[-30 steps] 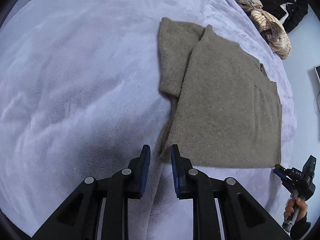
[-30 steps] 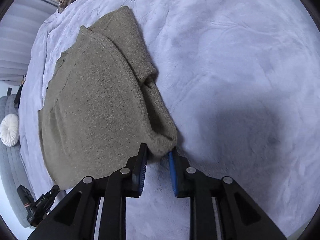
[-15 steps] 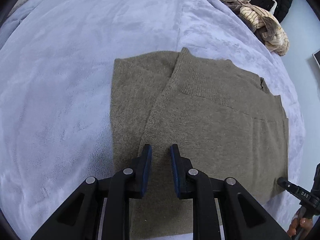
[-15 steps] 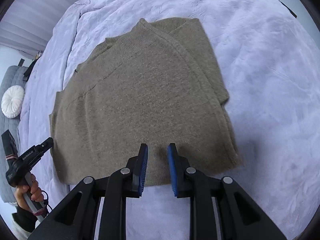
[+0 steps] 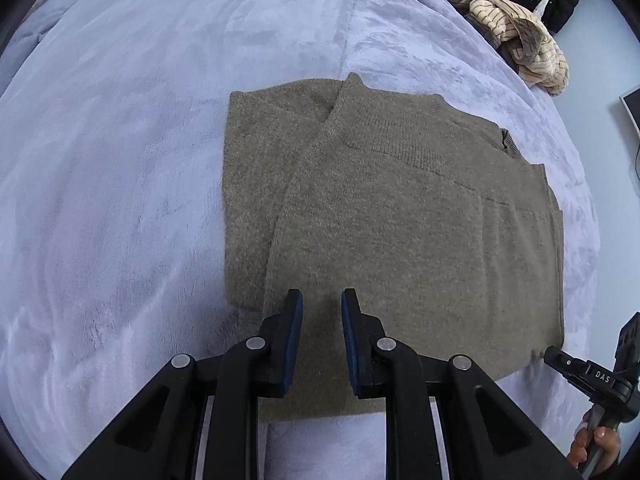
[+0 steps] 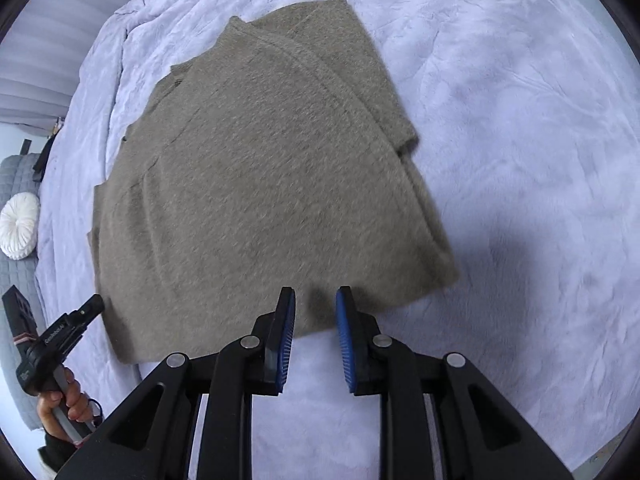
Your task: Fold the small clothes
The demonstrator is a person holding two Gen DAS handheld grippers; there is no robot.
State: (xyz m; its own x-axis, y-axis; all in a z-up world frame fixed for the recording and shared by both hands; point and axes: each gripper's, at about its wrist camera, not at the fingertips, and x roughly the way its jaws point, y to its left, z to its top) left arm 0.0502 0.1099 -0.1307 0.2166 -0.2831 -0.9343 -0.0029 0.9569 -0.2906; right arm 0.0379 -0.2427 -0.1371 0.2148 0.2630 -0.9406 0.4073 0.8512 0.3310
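Flat, folded sweater, collar away from camera

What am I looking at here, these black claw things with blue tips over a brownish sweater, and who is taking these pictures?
There is no robot. A person holds one hand-held gripper in each hand, and a wide-angle camera on each looks forward along its two fingers. So one picture comes from the left hand-held gripper, the other from the right hand-held gripper. Each tool also shows at the edge of the other's picture, with the person's hand on its handle.

Below lies a folded olive-brown sweater, flat on a pale lilac plush blanket. More clothes are piled at the far edge.

Nothing is held. Both pairs of jaws stand slightly apart above the sweater's near edge with nothing between the blue pads; the right ones have just been opening.
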